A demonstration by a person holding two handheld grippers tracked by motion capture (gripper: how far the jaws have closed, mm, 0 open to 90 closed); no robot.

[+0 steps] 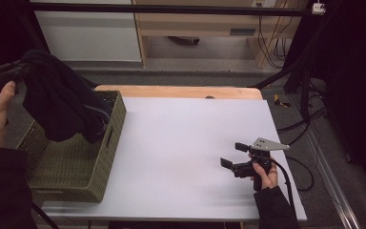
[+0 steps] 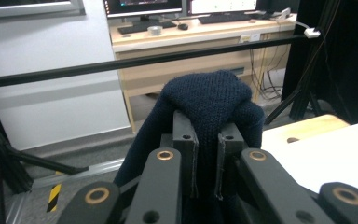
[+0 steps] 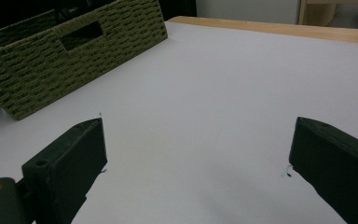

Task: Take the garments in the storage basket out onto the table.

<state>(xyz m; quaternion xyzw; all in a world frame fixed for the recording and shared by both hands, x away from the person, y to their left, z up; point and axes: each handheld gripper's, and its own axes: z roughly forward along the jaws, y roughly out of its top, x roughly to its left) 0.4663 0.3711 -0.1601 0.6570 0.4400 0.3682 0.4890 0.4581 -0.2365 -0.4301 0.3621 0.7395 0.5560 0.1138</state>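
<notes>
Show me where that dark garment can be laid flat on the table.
The white table top is bare from the woven basket across to the right gripper, and back to the wooden strip. It is crowded at the left: the basket fills that edge, and the dark knit garment, clamped in the left gripper, hangs above it.

Black grippers with brass-ringed screws, grey plate, black sleeves

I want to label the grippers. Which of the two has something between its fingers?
The left gripper: its fingers are shut on the dark blue knitted garment above the green basket. The right gripper is open over the bare table.
</notes>
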